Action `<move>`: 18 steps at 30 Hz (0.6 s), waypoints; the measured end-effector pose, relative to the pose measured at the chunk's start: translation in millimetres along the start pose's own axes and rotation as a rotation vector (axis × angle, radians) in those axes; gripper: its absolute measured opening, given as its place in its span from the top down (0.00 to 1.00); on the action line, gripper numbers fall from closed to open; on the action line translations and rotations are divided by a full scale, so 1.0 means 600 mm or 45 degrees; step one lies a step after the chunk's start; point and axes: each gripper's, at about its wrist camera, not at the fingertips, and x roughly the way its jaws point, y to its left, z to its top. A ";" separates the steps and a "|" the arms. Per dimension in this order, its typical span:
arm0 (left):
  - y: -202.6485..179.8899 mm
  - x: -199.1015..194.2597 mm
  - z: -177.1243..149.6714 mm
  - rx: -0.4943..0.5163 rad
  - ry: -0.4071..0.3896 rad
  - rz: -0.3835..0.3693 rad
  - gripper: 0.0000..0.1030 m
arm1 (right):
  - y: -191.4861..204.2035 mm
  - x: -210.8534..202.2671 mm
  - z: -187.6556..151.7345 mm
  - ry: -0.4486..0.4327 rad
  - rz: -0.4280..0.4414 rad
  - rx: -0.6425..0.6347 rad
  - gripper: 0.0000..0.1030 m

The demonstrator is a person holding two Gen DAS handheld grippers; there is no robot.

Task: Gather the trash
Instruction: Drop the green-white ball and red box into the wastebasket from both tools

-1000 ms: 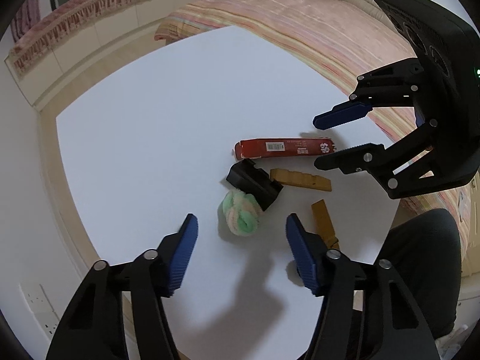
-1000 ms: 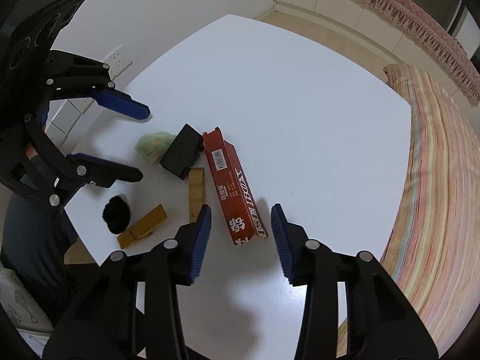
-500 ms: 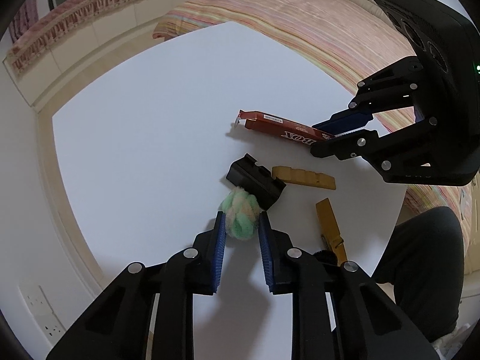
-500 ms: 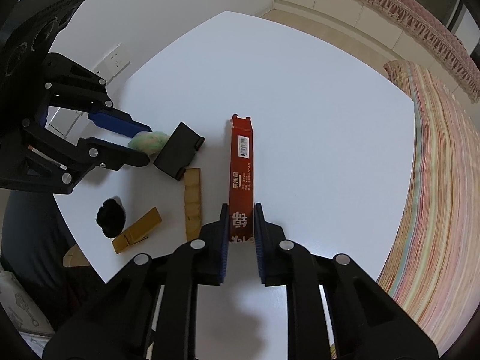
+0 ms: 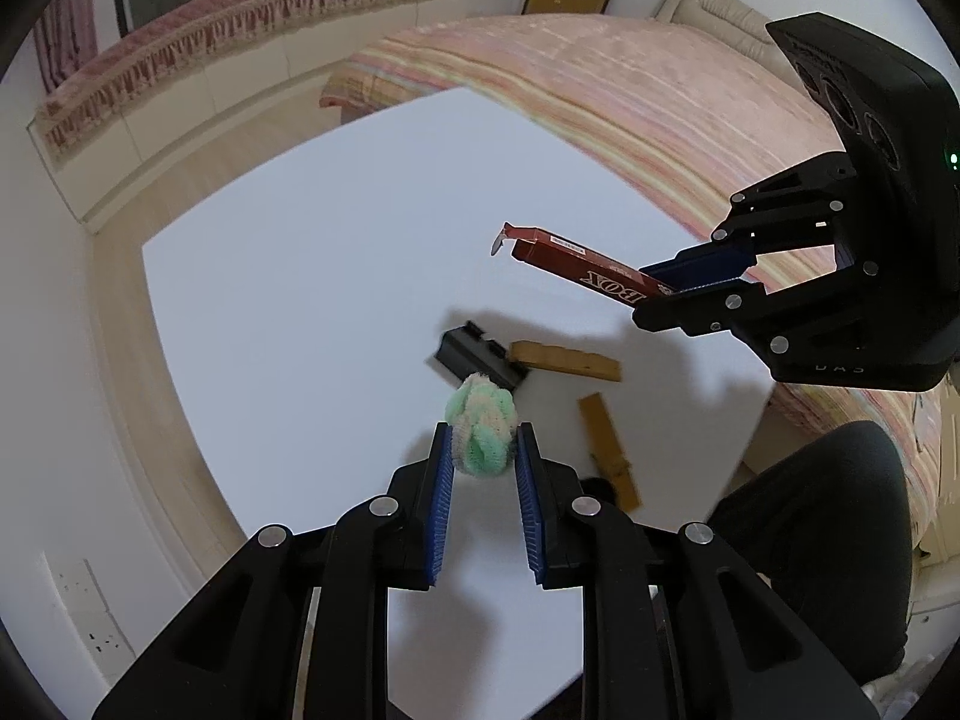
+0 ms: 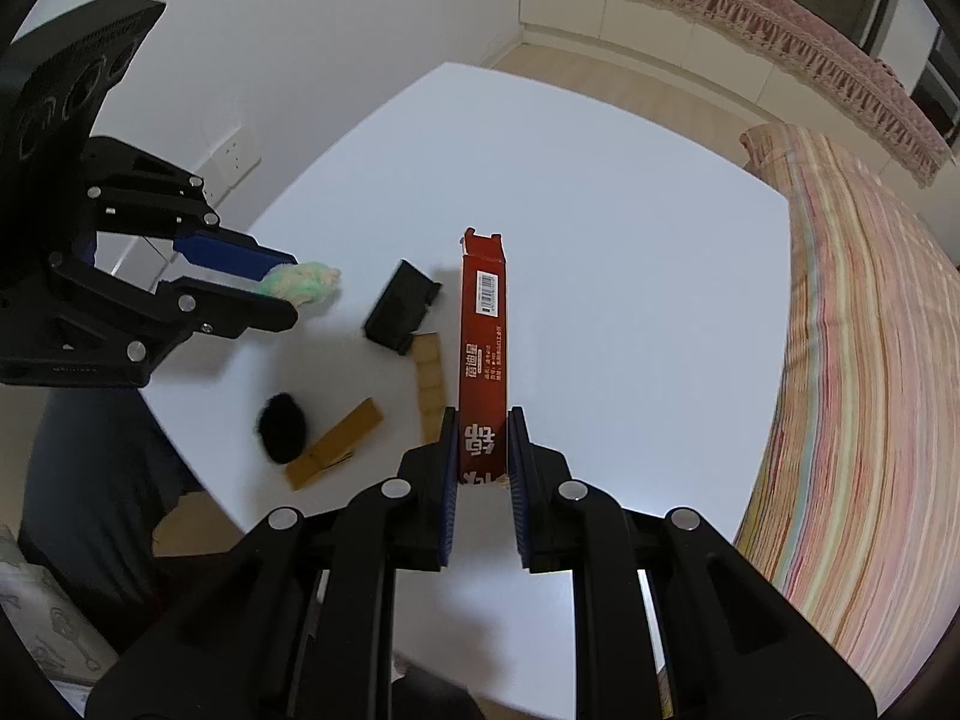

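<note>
My left gripper (image 5: pixel 480 450) is shut on a green and white fluffy ball (image 5: pixel 481 432) and holds it above the white table (image 5: pixel 288 300); the ball also shows in the right wrist view (image 6: pixel 300 282). My right gripper (image 6: pixel 480 444) is shut on the near end of a long red carton (image 6: pixel 483 348), lifted off the table; it also shows in the left wrist view (image 5: pixel 588 270). On the table lie a black plastic piece (image 6: pixel 399 309), a tan strip (image 6: pixel 429 381), a wooden clip (image 6: pixel 333 444) and a black fuzzy ball (image 6: pixel 282 426).
A striped pink bed (image 6: pixel 864 360) runs along the table's right side. A wall with sockets (image 6: pixel 231 153) stands behind the left edge. A person's dark trousers (image 5: pixel 828 516) are at the near table edge.
Both grippers closed, the left on the fluffy ball and the right on the red carton, and both lifted their objects off the table. The carton swung in line with the right fingers.
</note>
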 end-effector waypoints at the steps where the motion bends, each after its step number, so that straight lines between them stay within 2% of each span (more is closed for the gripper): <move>1: -0.005 -0.009 -0.003 0.000 -0.012 0.001 0.80 | 0.004 -0.008 -0.004 -0.012 0.000 0.010 0.86; 9: -0.047 -0.066 -0.020 0.022 -0.115 0.021 0.80 | 0.047 -0.087 -0.053 -0.140 0.001 0.082 0.86; 18: -0.098 -0.111 -0.069 0.034 -0.197 0.004 0.80 | 0.105 -0.138 -0.121 -0.232 -0.014 0.104 0.86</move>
